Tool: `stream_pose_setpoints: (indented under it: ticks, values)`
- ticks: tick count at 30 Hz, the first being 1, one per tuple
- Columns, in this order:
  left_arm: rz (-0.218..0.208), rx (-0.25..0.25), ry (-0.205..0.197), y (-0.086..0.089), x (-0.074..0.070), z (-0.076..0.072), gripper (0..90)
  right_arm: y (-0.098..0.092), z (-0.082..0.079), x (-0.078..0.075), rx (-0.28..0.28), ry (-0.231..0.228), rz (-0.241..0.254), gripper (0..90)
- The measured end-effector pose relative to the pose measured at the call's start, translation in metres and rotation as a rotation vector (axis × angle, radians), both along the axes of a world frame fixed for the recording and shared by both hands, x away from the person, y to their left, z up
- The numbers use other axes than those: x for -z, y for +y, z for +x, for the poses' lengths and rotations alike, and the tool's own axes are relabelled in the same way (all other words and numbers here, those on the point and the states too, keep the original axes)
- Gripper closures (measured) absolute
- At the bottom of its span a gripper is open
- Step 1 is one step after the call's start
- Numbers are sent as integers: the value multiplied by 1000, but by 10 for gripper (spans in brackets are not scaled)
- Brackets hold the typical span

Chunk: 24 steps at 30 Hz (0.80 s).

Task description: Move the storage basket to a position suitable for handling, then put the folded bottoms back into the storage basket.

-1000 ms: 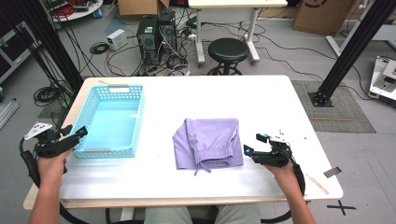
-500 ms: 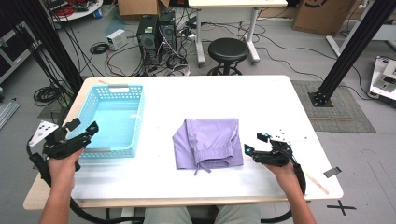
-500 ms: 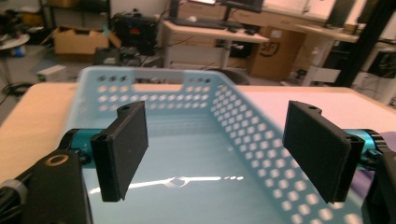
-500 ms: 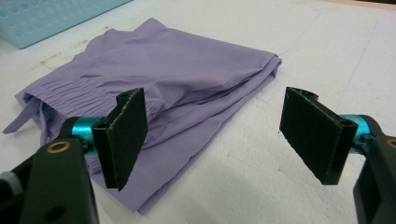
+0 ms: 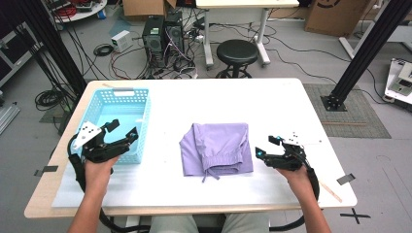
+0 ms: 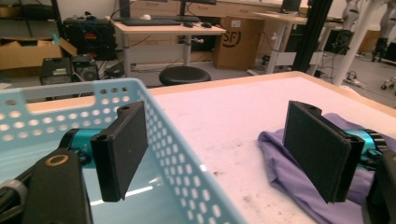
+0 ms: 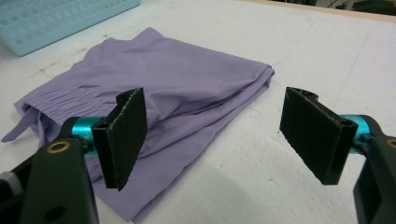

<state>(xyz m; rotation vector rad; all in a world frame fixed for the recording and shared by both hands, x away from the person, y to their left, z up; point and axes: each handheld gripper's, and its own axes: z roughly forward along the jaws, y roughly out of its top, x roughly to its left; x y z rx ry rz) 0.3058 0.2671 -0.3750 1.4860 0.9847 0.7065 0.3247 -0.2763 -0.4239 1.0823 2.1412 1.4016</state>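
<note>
Approach step: folded purple shorts (image 5: pixel 217 149) lie mid-surface beside the blue basket (image 5: pixel 122 103), untouched; right gripper (image 5: pixel 268 147) hovers near their right edge, left gripper (image 5: pixel 123 132) over the basket's near corner, both jaws wide and empty, left's just opened; next, probably grip both edges.

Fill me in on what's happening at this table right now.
A person at a white table holds a two-jaw gripper in each hand. The right gripper sits open beside a folded pair of purple shorts, not touching them. The left gripper, jaws just opened wide with nothing between them, hovers at the near right corner of an empty light-blue basket. Nothing is held yet.
</note>
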Motion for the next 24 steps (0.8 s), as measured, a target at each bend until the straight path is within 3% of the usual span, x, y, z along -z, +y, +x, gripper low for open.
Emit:
stream_pose_setpoints:
  ticks: [10,16,21,24]
  values:
    - [-24,49,5,-31,4,1,223,-1,0,0,-3,1,3,235]
    - [-5,140,29,-65,8,1,223,-4,0,0,5,4,13,235]
    - [12,181,33,-92,10,1,223,-5,-1,0,-2,-2,25,235]
    - [7,215,58,-106,15,4,223,-5,-3,-1,-2,3,27,235]
